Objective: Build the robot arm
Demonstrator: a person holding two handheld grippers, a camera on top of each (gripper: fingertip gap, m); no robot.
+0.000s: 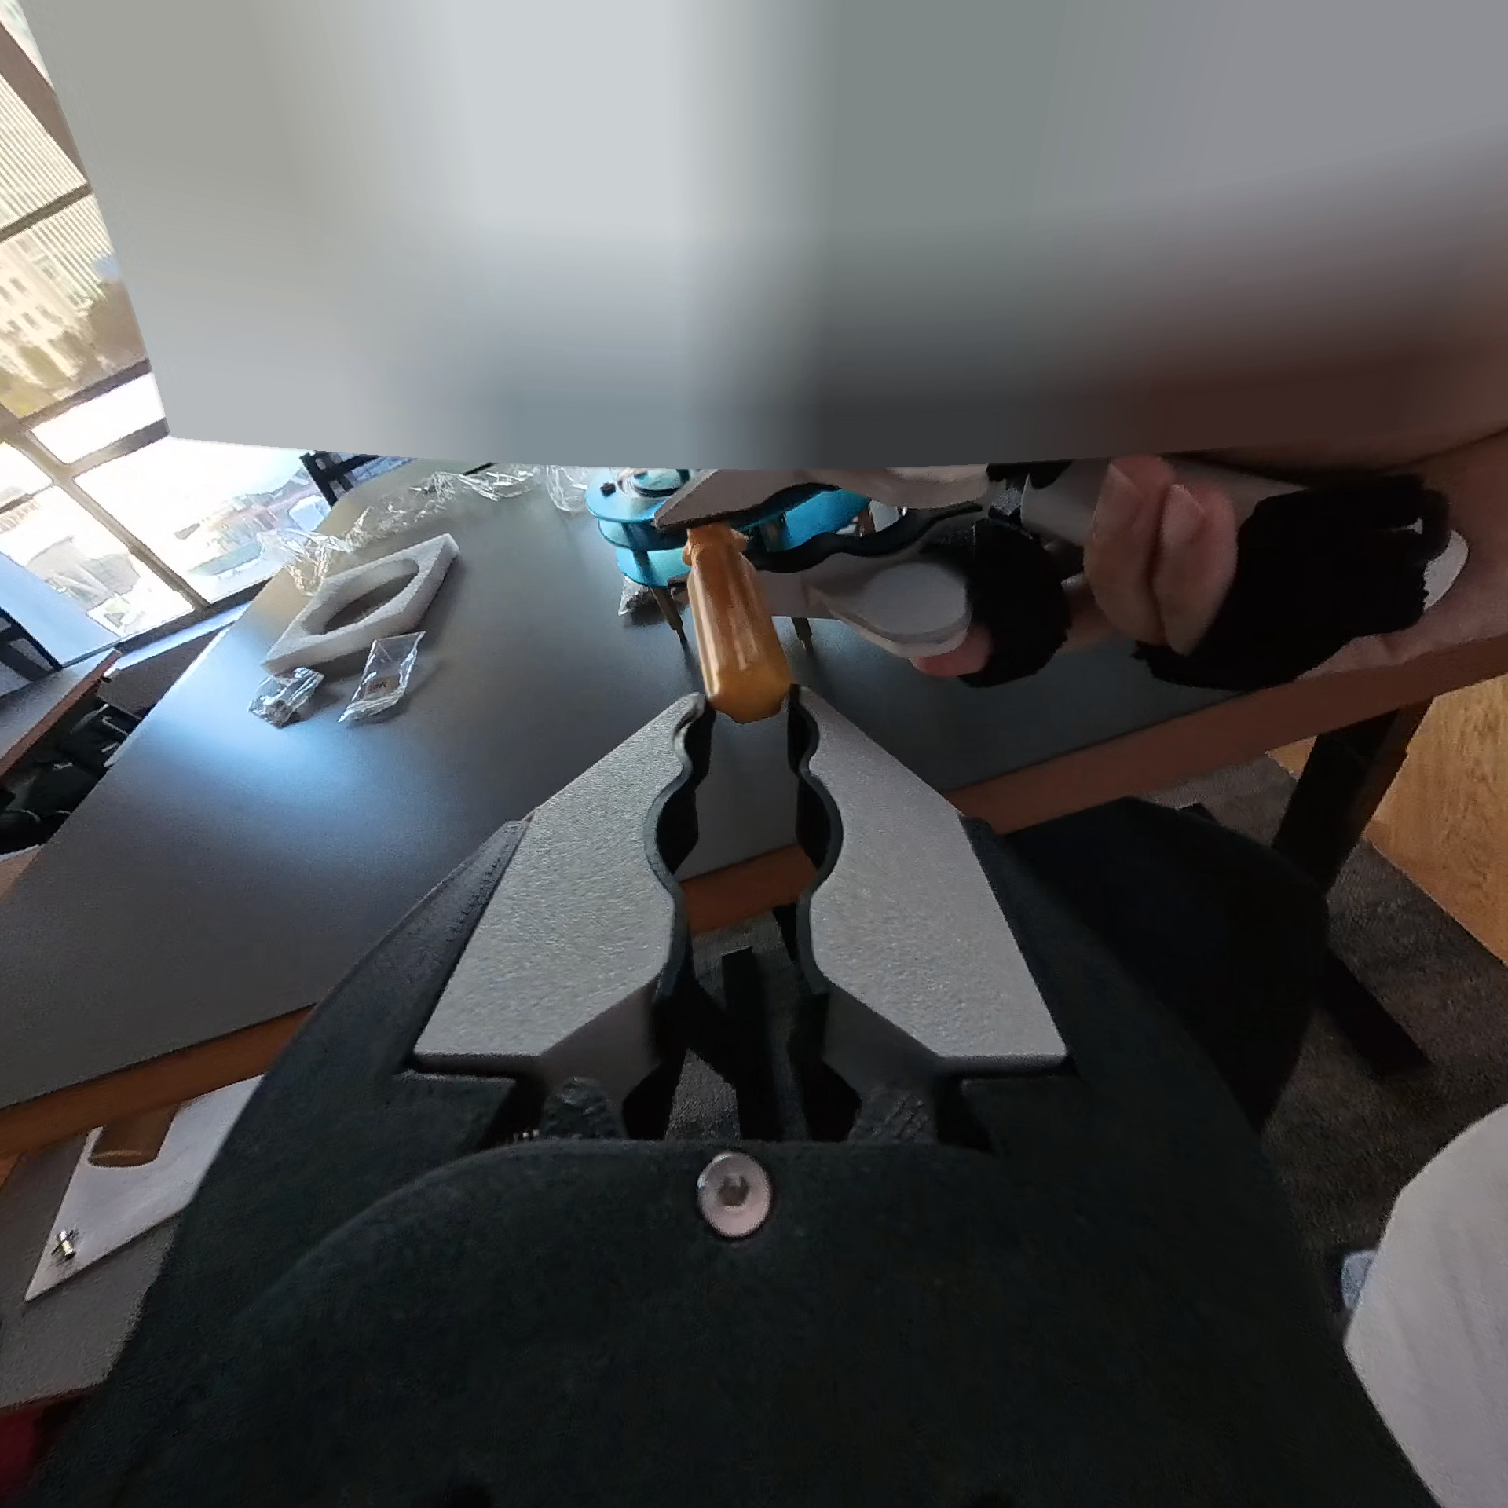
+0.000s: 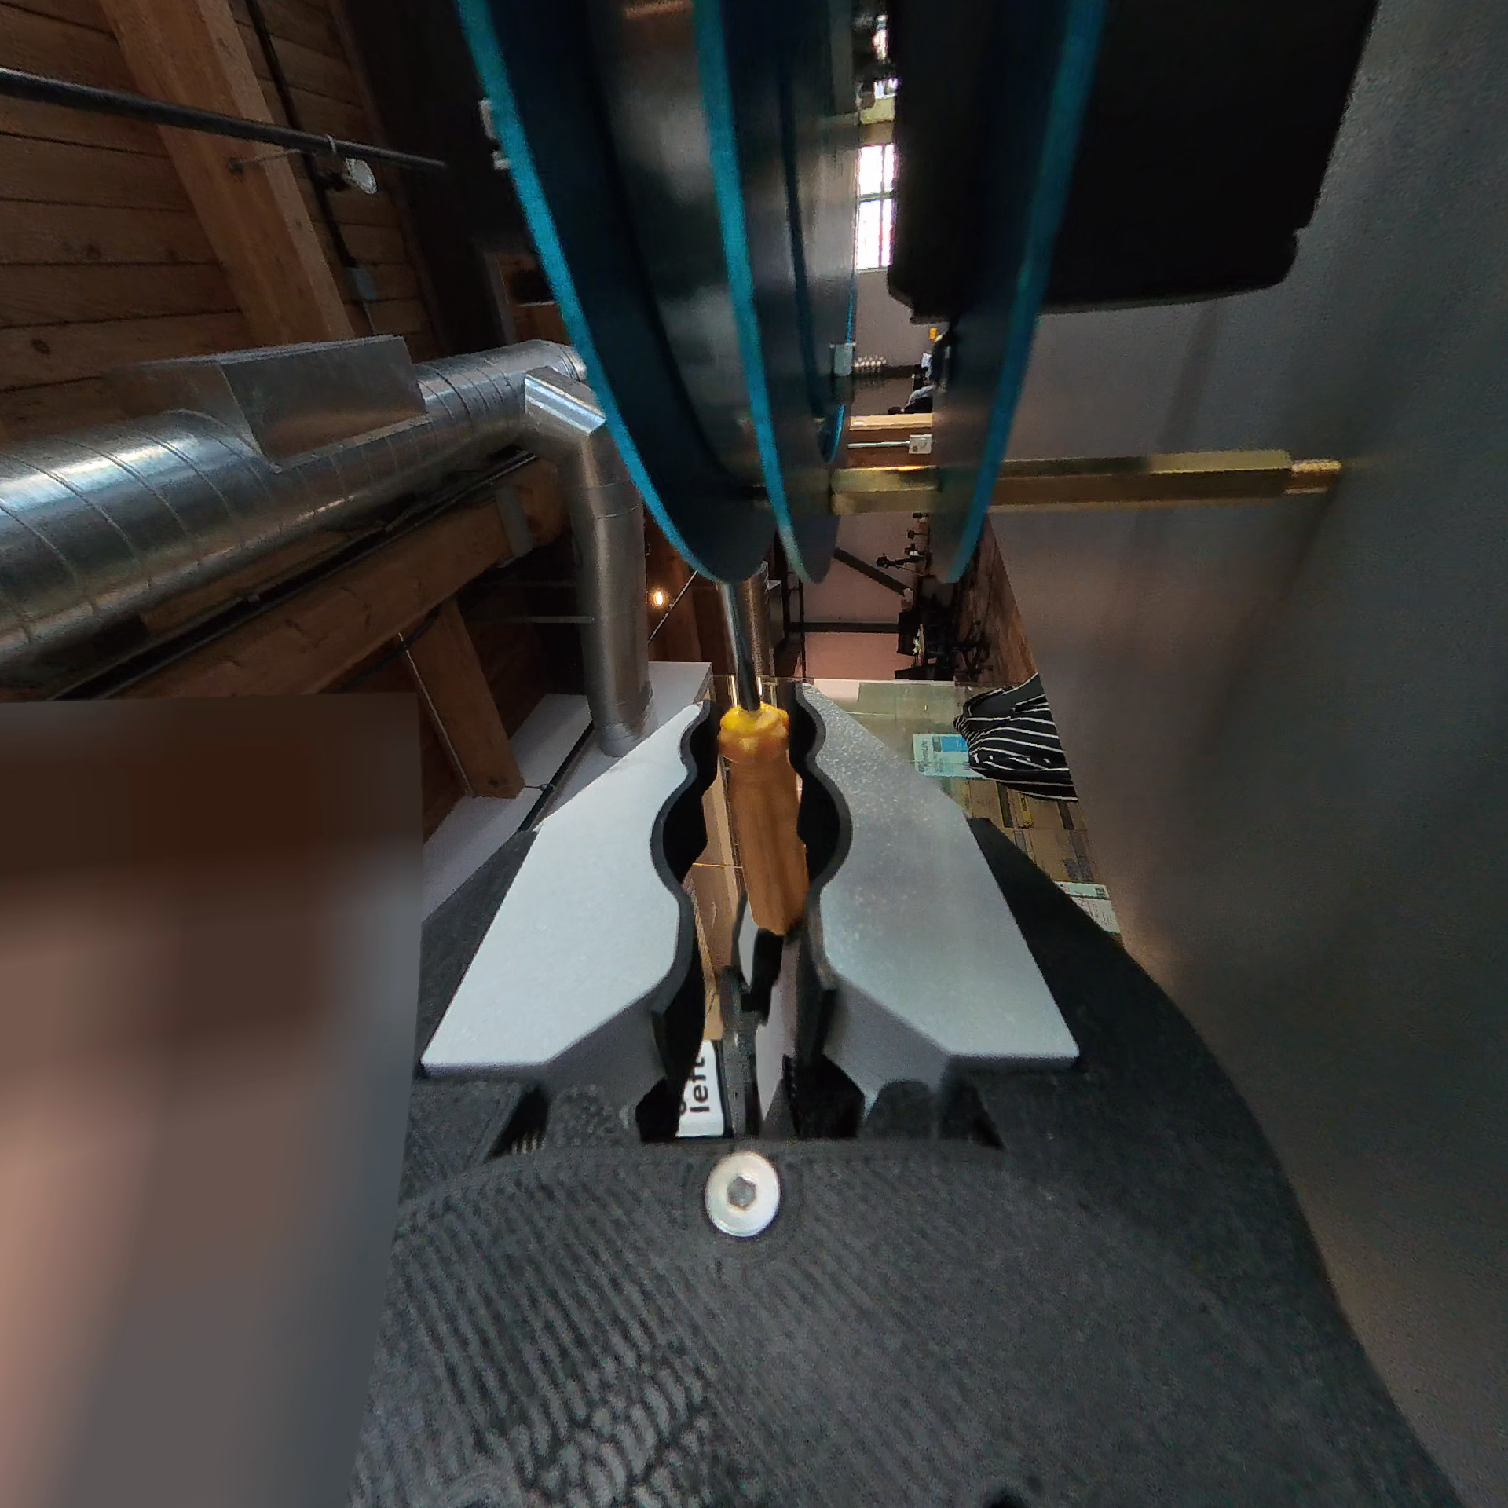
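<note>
Amber plastic marks the screwdriver [image 2: 765, 824] handle, which the right gripper [image 2: 755, 718] clamps along its length between narrow grey fingers [image 2: 898, 881]. Its steel shaft runs forward from the fingertips up to the edge of a blue disc assembly [image 2: 734, 326], whose brass standoff [image 2: 1142, 481] reaches the dark counter [image 2: 1306, 734]. A white sticker with writing sits deep between the fingers. The left gripper [image 1: 747, 702] meets the butt of the same handle [image 1: 734, 632] right at its tips, fingers [image 1: 571, 881] set narrow; whether they pinch it I cannot tell. Beyond, to their left, a white foam frame [image 1: 359, 604] and small plastic bags [image 1: 383, 677] lie on the counter [image 1: 245, 857].
</note>
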